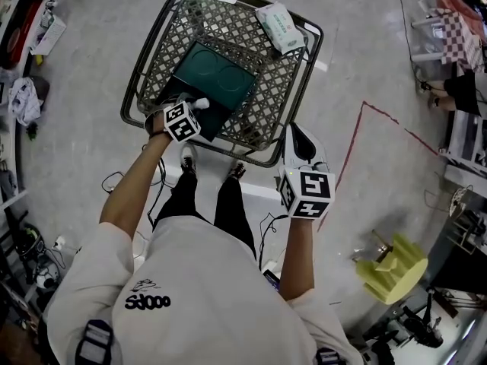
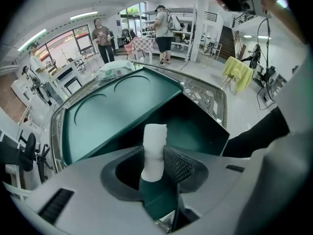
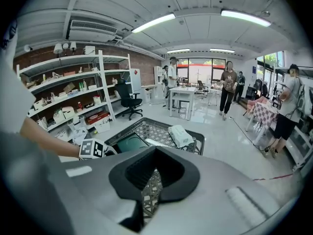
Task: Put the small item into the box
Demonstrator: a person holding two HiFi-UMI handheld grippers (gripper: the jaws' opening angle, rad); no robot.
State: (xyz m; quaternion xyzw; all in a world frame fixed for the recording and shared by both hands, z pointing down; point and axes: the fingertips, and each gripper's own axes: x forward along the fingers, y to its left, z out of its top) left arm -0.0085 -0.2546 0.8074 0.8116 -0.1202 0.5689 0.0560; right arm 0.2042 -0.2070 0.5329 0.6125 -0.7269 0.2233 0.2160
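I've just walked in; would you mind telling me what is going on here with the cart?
A person stands at a wire cart with a gripper in each hand. The left gripper has its jaws shut on a small white roll, held over the near edge of the open green box that lies in the cart. The roll is not yet released. The right gripper hangs by the cart's rim, jaws apart and empty.

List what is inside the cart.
A green box and a white pack lie in the cart. The left gripper holds a white item at the box. The box hides the mesh beneath it.
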